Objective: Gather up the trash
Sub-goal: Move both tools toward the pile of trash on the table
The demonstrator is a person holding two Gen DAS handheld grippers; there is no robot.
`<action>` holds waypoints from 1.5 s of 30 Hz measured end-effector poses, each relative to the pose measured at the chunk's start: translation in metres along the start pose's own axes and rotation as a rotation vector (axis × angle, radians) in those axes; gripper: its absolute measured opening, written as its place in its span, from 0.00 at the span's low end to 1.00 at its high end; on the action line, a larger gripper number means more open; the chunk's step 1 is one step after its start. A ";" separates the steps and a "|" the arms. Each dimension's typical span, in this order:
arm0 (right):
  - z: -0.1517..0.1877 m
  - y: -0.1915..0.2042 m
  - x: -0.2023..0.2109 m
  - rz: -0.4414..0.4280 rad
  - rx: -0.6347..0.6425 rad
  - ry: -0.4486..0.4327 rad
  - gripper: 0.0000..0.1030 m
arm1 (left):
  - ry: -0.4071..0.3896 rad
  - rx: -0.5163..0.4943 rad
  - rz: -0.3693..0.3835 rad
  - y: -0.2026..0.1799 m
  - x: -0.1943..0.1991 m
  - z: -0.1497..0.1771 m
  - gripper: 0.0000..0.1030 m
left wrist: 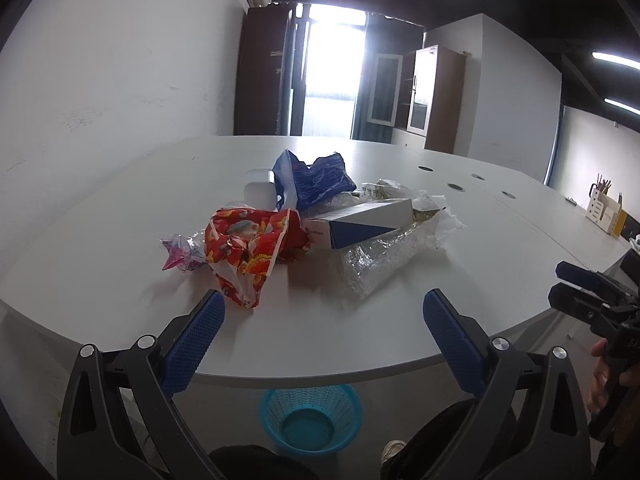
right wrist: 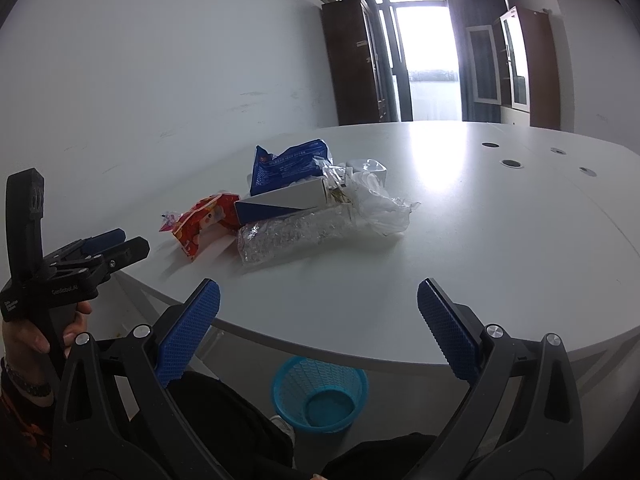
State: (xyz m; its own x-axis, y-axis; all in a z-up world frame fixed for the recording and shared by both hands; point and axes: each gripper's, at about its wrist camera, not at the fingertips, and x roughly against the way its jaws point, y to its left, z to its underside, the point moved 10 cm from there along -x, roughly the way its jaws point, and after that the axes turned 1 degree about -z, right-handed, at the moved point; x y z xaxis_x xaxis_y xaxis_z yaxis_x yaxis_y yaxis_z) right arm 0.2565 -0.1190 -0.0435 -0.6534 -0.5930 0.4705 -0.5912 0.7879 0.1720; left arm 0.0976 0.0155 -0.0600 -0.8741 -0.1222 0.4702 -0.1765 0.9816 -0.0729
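One heap of trash lies on the white table (left wrist: 120, 240), well in from its near edge. From left to right in the left wrist view it has one small pink and silver wrapper (left wrist: 180, 252), one red snack bag (left wrist: 252, 248), one white cup (left wrist: 258, 194) behind that, one blue bag (left wrist: 312, 182), one blue and white box (left wrist: 360, 222), one clear crinkly plastic wrap (left wrist: 372, 260) touching the front of the box, and one white crumpled plastic sheet (left wrist: 436, 216) at the right end.

One blue basket (left wrist: 310, 418) stands on the floor under the near edge of the table.

The left gripper (left wrist: 324, 312) hangs over the near edge with its two blue fingers wide apart and nothing between them. The right gripper (right wrist: 318, 300) hangs over the near edge too, fingers wide apart, holding nothing.

Four round holes (right wrist: 512, 164) sit in the table top toward the far right. One white desk organizer (left wrist: 602, 212) stands near the right edge.
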 end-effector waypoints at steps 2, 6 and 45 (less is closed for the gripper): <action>0.000 -0.004 0.000 0.004 -0.002 0.003 0.92 | 0.009 0.013 0.003 0.002 -0.002 0.001 0.94; 0.001 -0.010 -0.001 0.006 -0.013 0.007 0.92 | 0.005 0.039 0.003 0.006 -0.003 0.000 0.94; -0.007 -0.040 -0.047 0.049 0.037 0.077 0.92 | 0.031 -0.026 -0.117 0.029 -0.033 -0.024 0.94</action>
State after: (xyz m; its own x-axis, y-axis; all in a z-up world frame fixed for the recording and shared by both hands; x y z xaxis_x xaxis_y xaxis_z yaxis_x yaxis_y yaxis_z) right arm 0.3142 -0.1209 -0.0663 -0.6447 -0.5383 0.5428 -0.5774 0.8082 0.1157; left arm 0.1326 0.0515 -0.0567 -0.8337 -0.2316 0.5014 -0.2640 0.9645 0.0065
